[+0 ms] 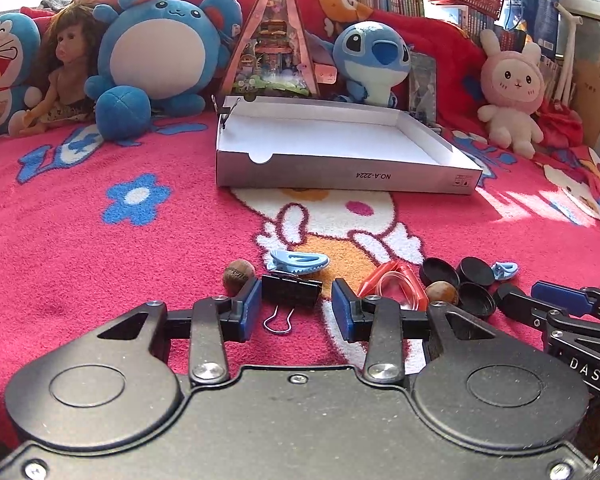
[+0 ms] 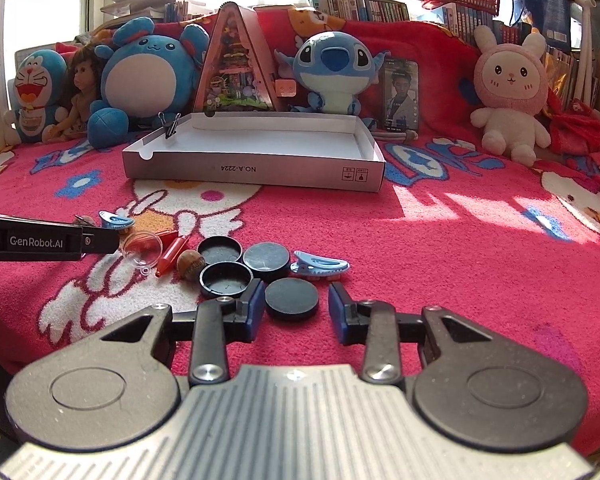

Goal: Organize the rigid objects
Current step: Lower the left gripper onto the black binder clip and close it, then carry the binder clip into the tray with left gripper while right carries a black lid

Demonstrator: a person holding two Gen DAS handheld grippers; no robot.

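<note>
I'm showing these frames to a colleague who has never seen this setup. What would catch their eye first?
Probably the row of plush toys at the back of the pink blanket, with the round blue plush on the left and the pink bunny on the right. In front of them sits the shallow white box. Nearest, the left gripper straddles a black binder clip, and the right gripper straddles a black cap.

The left gripper (image 1: 296,304) has a matte black body with 2 round raised discs, triangular cut-outs, silver screws, and blue pads (image 1: 252,306) on its fingers. The right gripper (image 2: 296,310) matches it, except for a ribbed grey centre plate. In the right wrist view, the left gripper's black side reads "GenRobot.AI" in white.
</note>
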